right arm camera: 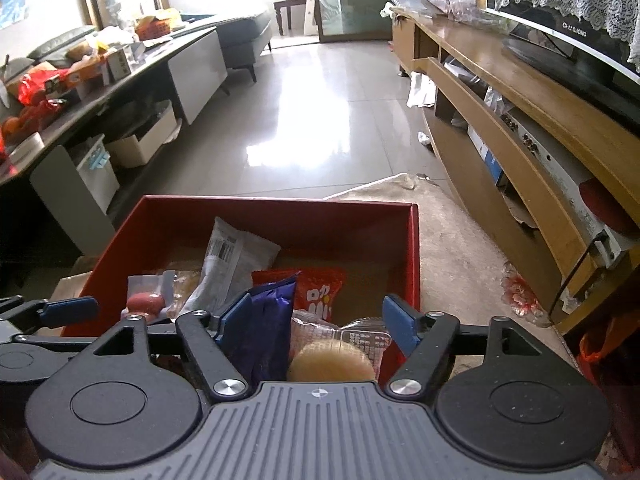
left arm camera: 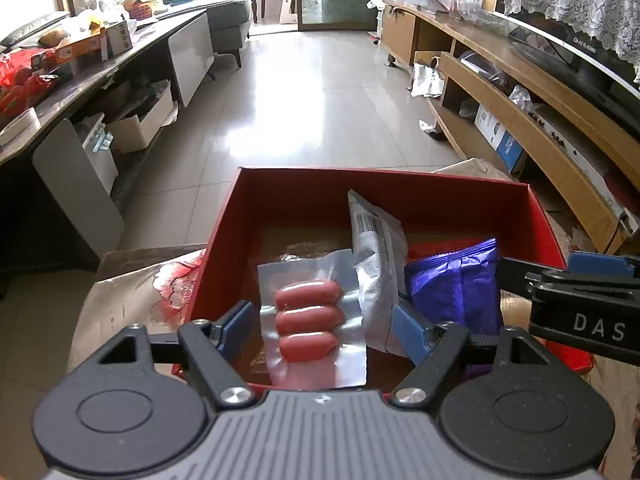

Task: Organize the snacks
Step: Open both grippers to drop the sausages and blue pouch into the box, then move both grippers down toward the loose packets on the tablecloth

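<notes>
While jaws stand apart | sausage pack [left arm camera: 310,316], purple bag [right arm camera: 264,328] | red box [left arm camera: 376,184]

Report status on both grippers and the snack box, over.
Left gripper open above sausage pack. Right gripper open over purple packet and bun. All in red box. Nothing blocking.
</notes>
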`<state>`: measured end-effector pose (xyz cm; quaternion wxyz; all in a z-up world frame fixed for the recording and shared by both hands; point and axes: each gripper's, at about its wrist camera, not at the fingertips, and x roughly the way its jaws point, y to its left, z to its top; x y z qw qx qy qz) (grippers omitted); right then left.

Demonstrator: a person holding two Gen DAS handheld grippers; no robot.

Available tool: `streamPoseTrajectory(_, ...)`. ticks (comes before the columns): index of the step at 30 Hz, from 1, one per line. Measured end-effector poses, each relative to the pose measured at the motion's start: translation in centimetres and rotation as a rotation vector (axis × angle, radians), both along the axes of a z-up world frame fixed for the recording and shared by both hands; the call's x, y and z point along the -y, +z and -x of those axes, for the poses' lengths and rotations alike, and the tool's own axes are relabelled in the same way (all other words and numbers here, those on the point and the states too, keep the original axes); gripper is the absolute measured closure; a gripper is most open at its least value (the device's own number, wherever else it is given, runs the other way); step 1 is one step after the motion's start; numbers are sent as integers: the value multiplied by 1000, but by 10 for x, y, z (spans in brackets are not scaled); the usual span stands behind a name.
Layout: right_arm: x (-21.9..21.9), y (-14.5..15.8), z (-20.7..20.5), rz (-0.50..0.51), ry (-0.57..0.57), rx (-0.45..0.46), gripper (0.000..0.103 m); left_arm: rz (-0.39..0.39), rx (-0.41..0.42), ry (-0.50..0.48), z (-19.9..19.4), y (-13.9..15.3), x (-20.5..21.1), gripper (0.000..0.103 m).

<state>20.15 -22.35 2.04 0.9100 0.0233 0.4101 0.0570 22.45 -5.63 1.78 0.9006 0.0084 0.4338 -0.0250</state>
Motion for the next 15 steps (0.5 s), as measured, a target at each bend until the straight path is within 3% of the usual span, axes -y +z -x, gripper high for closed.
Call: streamPoseTrajectory(15,-3,3,36,37,20,-11,22,9,14,-30,42,11,-12,23)
